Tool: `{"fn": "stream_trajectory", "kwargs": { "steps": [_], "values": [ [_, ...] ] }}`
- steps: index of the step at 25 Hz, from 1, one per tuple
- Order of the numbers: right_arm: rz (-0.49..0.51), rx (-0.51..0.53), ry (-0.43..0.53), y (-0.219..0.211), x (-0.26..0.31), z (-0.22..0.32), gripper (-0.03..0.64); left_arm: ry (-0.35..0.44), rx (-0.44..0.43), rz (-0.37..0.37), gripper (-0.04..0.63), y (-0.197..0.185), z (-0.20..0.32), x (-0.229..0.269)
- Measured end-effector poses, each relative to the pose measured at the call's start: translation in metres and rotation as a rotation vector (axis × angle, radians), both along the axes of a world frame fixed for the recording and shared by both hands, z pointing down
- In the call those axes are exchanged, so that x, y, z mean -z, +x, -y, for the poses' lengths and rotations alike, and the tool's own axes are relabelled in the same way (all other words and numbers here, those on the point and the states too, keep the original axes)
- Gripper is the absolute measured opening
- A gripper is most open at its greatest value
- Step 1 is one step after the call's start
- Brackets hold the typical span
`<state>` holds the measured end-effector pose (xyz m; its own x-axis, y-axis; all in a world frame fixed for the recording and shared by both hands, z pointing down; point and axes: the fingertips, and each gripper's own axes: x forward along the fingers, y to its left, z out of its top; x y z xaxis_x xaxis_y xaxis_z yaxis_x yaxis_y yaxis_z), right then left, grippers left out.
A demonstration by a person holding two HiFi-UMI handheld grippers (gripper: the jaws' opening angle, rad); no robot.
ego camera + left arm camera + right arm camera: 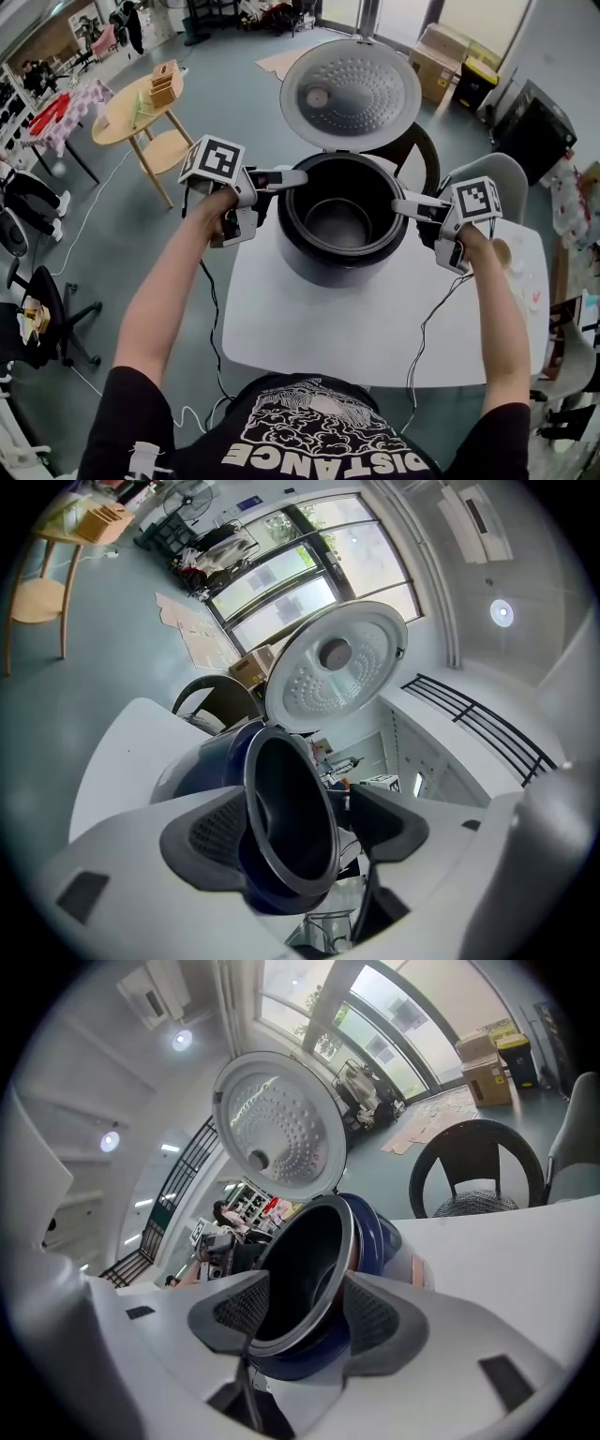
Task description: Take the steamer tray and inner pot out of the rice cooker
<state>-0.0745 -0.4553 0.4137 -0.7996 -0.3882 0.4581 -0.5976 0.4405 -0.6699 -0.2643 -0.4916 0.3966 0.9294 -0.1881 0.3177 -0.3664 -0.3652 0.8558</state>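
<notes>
Nearest me, the white tabletop carries the dark rice cooker at its far edge, in the middle of the head view. My left claw reaches the cooker's mouth from the left. Its jaws are spread astride the rim of the inner pot, with a clear gap on one side. My right claw comes in from the right. It is part-spread, with a pad on each side of the rim, and I see no firm clamp yet. The inner pot sits fully seated in the cooker, its bare floor visible and nothing resting in it. Finding: the steamer tray is not in the cooker, so that step appears done, though no view shows where it lies. Outstanding: grip the pot, lift it and set it down. Beyond the cooker, the lid stands fully raised, clear of the lift path.
</notes>
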Motion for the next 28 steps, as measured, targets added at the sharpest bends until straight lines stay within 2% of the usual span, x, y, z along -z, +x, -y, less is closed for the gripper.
{"fn": "stream_trajectory", "kwargs": {
  "steps": [4, 9, 13, 16, 20, 24, 28],
  "values": [
    [0.108, 0.008, -0.005, -0.005, 0.009, 0.001, 0.222, -0.034, 0.012, -0.034, 0.304, -0.004, 0.004, 0.002],
    [0.096, -0.018, -0.017, 0.01, 0.0, 0.001, 0.198, -0.061, -0.018, -0.117, 0.281, 0.002, -0.001, 0.001],
    [0.149, -0.026, -0.033, 0.015, 0.001, -0.001, 0.195, -0.081, -0.043, -0.164, 0.274, 0.009, -0.007, 0.002],
    [0.102, -0.048, -0.019, 0.019, -0.002, 0.004, 0.165, -0.071, -0.031, -0.136, 0.238, 0.005, -0.004, 0.001],
    [0.001, -0.141, -0.047, 0.021, -0.007, 0.014, 0.066, -0.033, -0.005, -0.032, 0.171, -0.008, 0.003, -0.002],
    [-0.02, -0.169, -0.076, 0.021, -0.008, 0.013, 0.064, -0.015, 0.0, 0.021, 0.164, -0.007, 0.002, -0.004],
    [-0.025, -0.199, -0.095, 0.022, -0.007, 0.014, 0.061, -0.016, -0.027, 0.053, 0.113, -0.002, -0.006, -0.006]
  ]
}}
